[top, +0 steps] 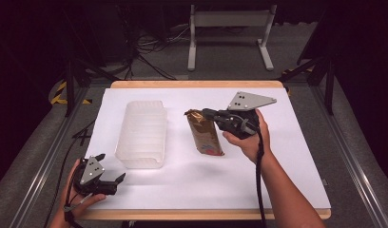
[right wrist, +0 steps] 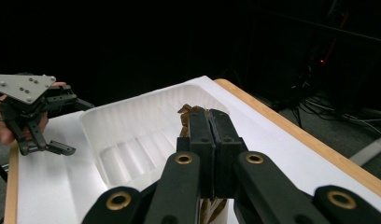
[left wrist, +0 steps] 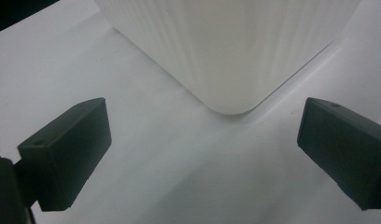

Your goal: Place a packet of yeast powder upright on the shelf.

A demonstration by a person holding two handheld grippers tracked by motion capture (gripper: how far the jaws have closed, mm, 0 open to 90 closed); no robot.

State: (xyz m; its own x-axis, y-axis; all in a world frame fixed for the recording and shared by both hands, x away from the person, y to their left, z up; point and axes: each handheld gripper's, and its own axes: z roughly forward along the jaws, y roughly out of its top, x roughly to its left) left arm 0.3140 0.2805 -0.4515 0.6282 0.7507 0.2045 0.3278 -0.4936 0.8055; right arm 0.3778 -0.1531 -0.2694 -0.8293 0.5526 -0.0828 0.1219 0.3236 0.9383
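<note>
Gold-brown foil snack packet [top: 205,134] is pinched at its crimped top by our right gripper [top: 207,114], jaws clamped together on it, beside the ribbed white plastic tray [top: 142,133]. Our left gripper [top: 110,170] (jaws wide, empty) rests near the tray's corner.
</note>
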